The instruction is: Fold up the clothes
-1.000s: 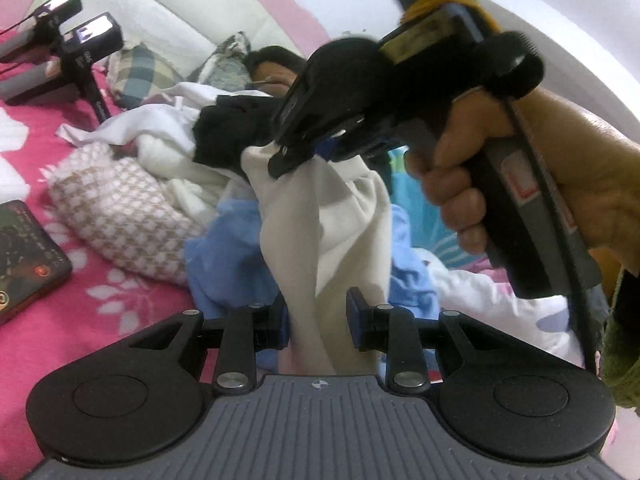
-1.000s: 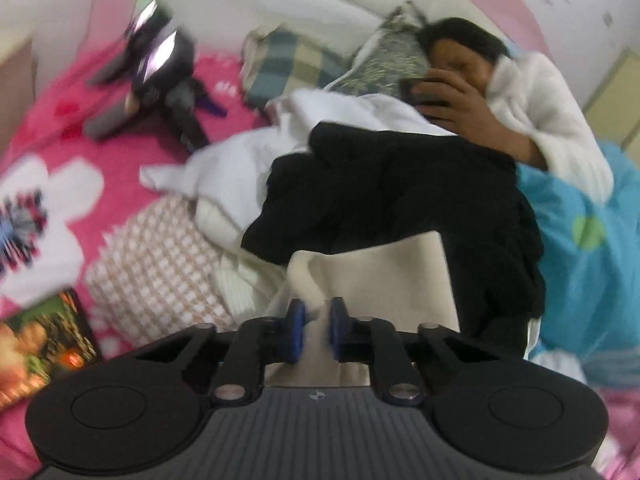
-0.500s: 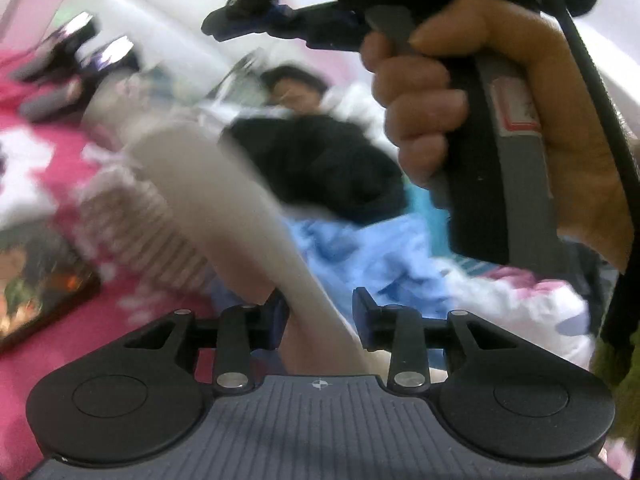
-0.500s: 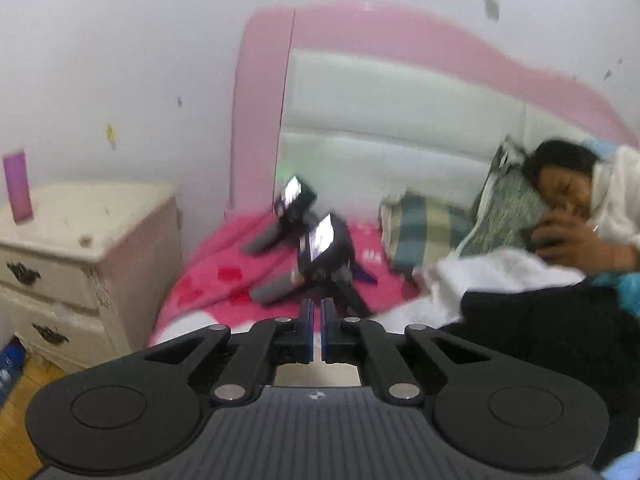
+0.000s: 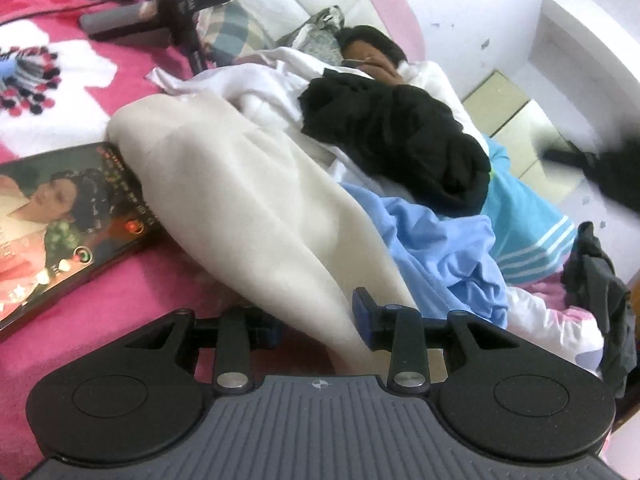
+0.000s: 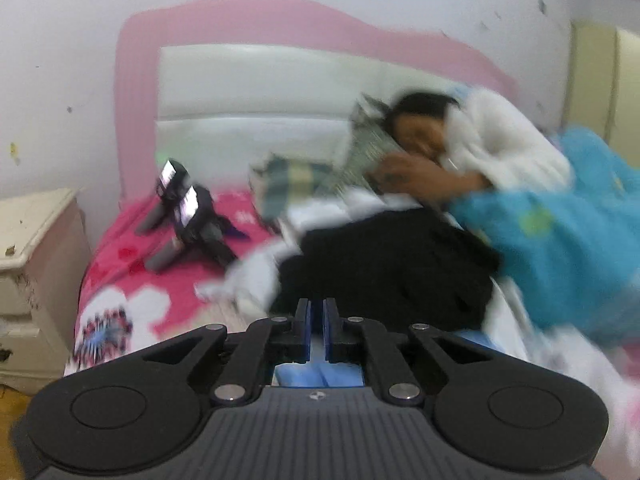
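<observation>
Looking across the pink flowered bedspread [image 5: 48, 92], I can see the heap is barely touched: a black garment [image 5: 396, 152] bunched on white cloth [image 5: 264, 92], a crumpled light-blue garment [image 5: 444, 248] beside it, a dark grey piece [image 5: 600, 296] off at the right edge. None of that is folded, so I judge we're early, with most of the job left.

Next down, the long cream fabric garment [image 5: 248, 208] lies stretched out over the bedspread, its far end lapping the glossy printed book cover [image 5: 60, 224]. Its near end runs straight into my left gripper [image 5: 318, 320], whose jaws stand partly apart with the cloth bunched between them; it looks gripped there. It's spread out but not yet folded over.

My right gripper [image 6: 317, 330] is up over the black garment, jaws opening from a narrow slit with nothing between the blue pads [image 6: 307, 330]. That view is blurred, so finer detail is lost.
</observation>
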